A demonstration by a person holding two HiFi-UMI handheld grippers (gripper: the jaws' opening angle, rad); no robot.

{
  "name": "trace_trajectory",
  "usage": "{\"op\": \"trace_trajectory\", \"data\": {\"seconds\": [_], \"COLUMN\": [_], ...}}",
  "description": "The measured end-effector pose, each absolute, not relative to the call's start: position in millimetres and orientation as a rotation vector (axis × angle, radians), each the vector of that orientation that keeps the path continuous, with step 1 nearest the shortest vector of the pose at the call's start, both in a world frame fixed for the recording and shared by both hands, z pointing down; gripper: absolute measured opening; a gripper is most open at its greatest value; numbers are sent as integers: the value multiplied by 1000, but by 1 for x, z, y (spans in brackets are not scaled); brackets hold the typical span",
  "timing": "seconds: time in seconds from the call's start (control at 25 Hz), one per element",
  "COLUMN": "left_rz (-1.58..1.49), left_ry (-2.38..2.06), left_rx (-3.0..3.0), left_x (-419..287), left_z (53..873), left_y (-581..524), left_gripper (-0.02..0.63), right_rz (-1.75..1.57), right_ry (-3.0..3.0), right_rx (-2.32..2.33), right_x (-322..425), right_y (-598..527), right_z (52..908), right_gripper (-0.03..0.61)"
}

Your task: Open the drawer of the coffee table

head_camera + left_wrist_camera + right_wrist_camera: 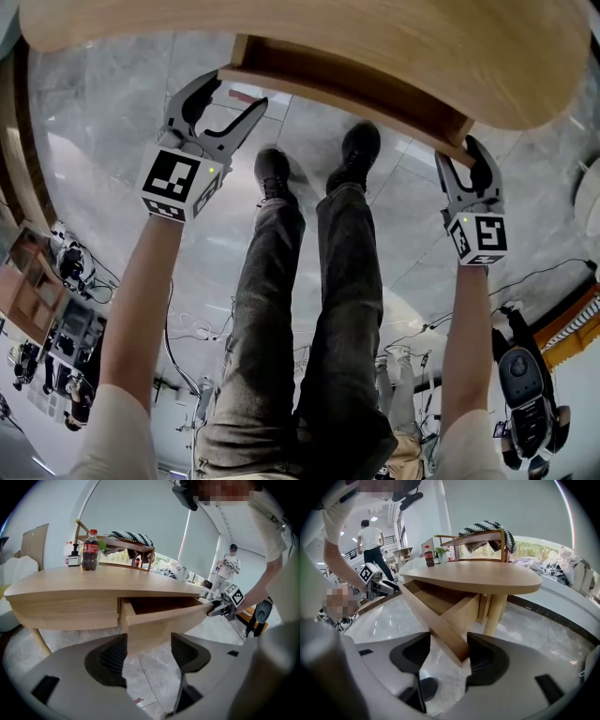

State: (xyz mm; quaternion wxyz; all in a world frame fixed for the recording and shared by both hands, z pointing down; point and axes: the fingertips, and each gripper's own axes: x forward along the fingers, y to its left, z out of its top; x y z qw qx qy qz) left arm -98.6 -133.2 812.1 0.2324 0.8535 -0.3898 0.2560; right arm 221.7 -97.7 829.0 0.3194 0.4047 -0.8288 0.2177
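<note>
Drawer [347,89] standing partway out of coffee table [394,42], over pale tiled floor [103,122], right end of its front pinched between jaws of right gripper [459,150], left gripper [237,89] spread wide at left corner, not pressing.

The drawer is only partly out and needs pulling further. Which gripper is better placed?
Right. The right gripper looks clamped on the drawer front at its end, ready to pull; the left gripper has open jaws, not yet on it.
</note>
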Motion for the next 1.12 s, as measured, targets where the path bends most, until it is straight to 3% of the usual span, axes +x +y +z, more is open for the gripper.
{"op": "trace_trajectory", "data": {"seconds": [1.12], "left_rz": [728], "left_ry": [-1029], "left_rx": [2293], "left_x": [-110], "left_z": [810], "left_y": [-69], "left_gripper": [311], "right_rz": [666], "right_ry": [-2139], "right_rx": [1022], "right_x": [207], "right_y": [-34], "right_z": [832], "right_gripper": [259]}}
